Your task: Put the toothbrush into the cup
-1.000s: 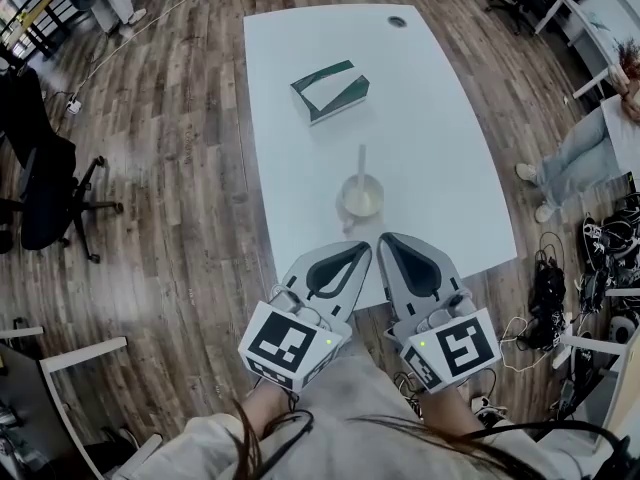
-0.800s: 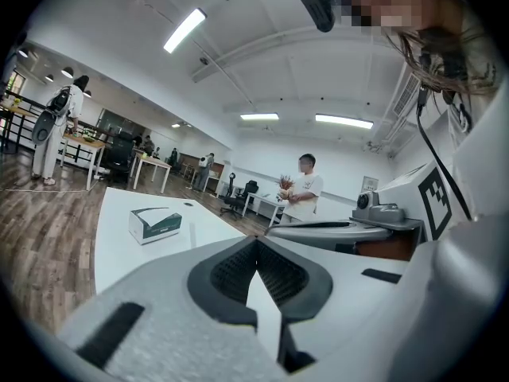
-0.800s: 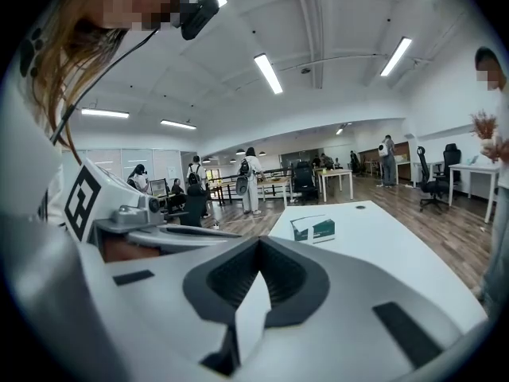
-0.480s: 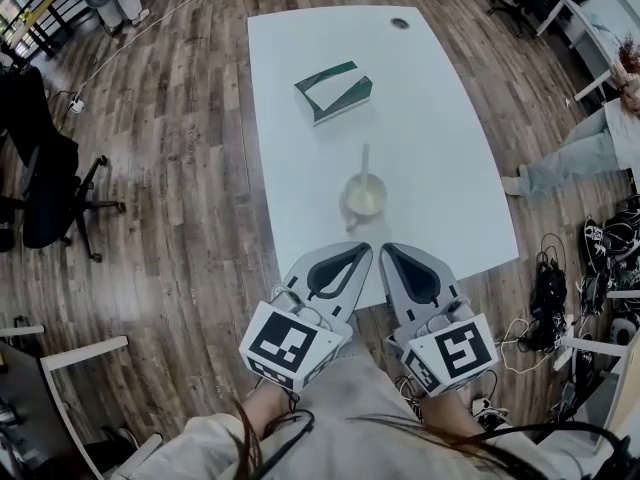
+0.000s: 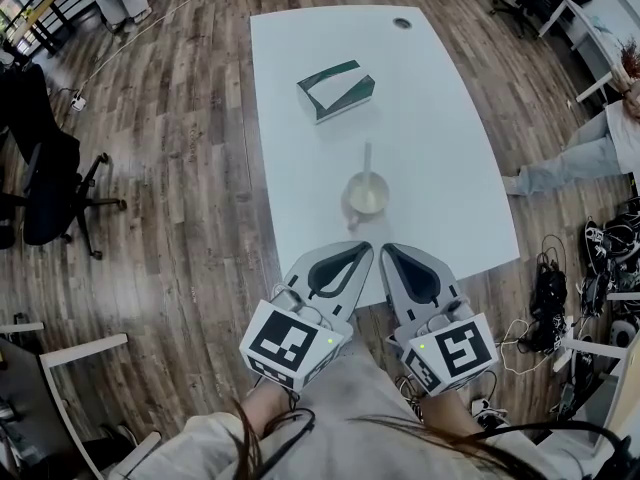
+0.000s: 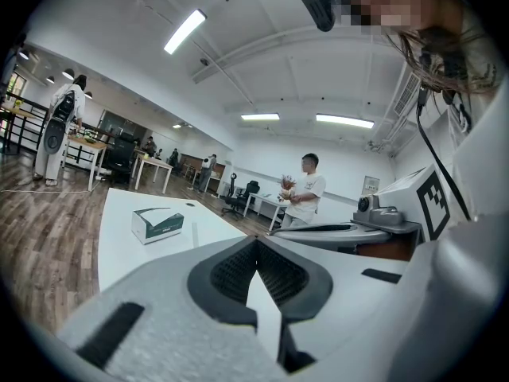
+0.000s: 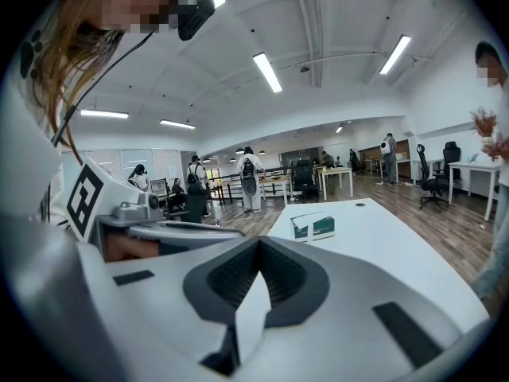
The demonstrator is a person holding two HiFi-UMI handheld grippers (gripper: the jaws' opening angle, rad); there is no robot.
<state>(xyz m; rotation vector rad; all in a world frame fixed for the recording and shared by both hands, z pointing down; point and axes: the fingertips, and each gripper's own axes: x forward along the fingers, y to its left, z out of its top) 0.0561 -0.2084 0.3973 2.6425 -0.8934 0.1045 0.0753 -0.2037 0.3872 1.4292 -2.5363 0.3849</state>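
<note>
Toothbrush (image 5: 366, 160) stands upright in the cup (image 5: 366, 196), handle sticking up above the rim. Cup sits on the white bench (image 5: 440, 118), toward the near edge. Green and white box (image 5: 336, 90) lies further back on the bench, well apart from the cup. Left tool (image 5: 362, 252) and right tool (image 5: 389, 253) are side by side at the near bench edge, tips close to each other, just short of the cup and not touching it. Left gripper view: jaws pressed together, nothing between them. Right gripper view: same, jaws closed and empty, box visible beyond. Black office chair (image 5: 42, 183) is on the wood floor (image 5: 180, 168) at left.
</note>
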